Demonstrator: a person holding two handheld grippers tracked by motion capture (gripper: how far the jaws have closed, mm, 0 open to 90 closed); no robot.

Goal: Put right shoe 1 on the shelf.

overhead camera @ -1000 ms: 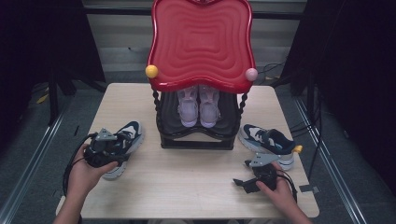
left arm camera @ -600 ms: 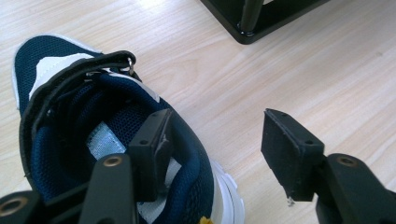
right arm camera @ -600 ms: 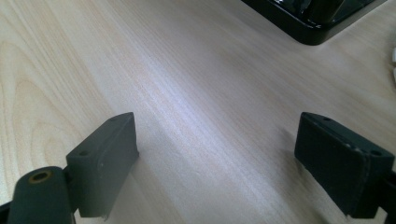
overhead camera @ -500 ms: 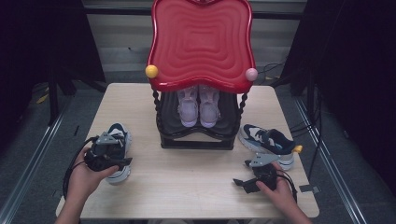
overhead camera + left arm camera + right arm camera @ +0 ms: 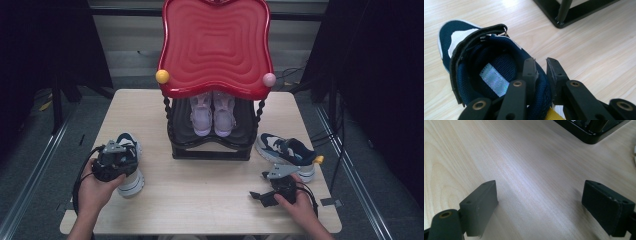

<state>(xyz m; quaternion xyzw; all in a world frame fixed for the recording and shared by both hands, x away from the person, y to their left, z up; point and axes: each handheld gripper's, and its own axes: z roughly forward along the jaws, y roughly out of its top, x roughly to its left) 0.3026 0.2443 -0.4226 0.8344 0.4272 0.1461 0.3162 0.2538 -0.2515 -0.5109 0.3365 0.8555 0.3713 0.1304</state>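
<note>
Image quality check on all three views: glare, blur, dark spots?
High view: sharp on the table, surroundings fall to black, soft sheen on the red tray. Left gripper view: navy shoe crisp, near claw arms slightly soft. Right gripper view: pale glare streak across the wood, black pads blurred.

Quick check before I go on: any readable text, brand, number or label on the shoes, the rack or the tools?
None can be read.
Silvery tag inside the navy shoe held by the left tool: no letters can be made out.
Second navy shoe, pink shoes, red rack: too small to show any marking.
</note>
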